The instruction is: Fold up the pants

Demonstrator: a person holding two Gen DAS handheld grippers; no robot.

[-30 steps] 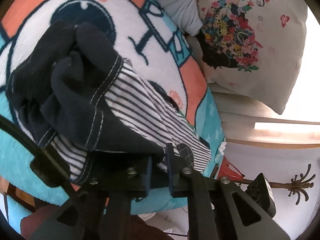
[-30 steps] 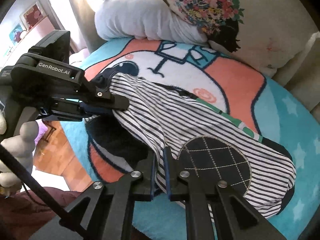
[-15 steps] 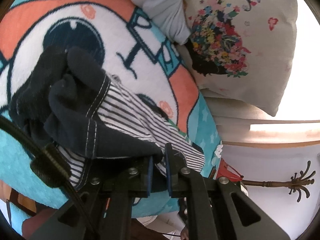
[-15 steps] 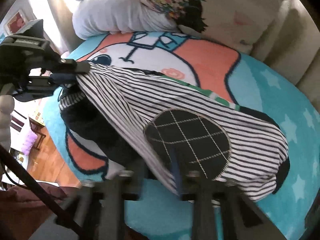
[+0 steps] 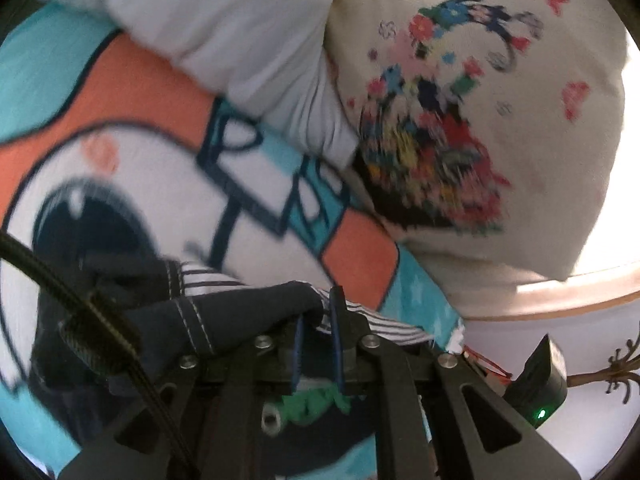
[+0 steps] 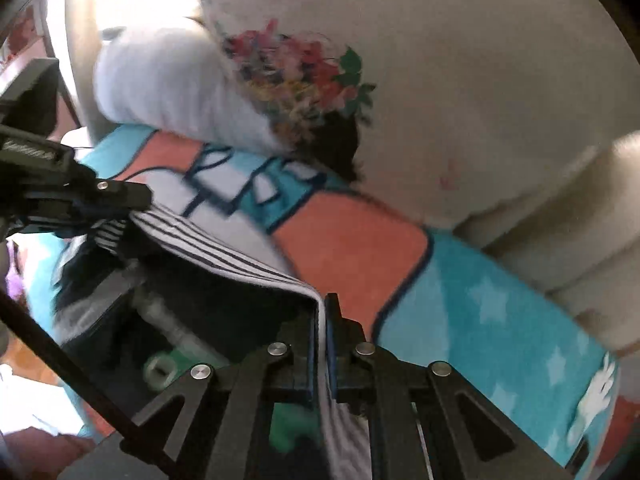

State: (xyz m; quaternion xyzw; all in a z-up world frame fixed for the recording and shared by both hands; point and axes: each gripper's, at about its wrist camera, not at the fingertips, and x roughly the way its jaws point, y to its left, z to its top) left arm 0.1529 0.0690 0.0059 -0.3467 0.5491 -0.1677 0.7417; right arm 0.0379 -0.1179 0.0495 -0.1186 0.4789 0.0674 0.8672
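The pants (image 5: 224, 320) are black-and-white striped with a dark navy waistband. My left gripper (image 5: 318, 320) is shut on the navy edge, with the cloth bunched to its left over the cartoon blanket (image 5: 160, 168). My right gripper (image 6: 322, 320) is shut on the striped edge of the pants (image 6: 224, 252). The cloth stretches taut from there up to the left gripper (image 6: 120, 212) at the left of the right wrist view. The pants hang lifted above the blanket (image 6: 352, 248), and their lower part is hidden under the grippers.
A floral cream pillow (image 5: 480, 120) and a pale grey pillow (image 5: 224, 32) lie against the far side of the blanket. They also show in the right wrist view, cream (image 6: 440, 80) and grey (image 6: 168, 88). A coat rack (image 5: 616, 372) stands at right.
Both grippers have lifted the pants and moved toward the pillows. The round checked patch has dropped out of the right wrist view, and the cloth is now pulled taut between the grippers.
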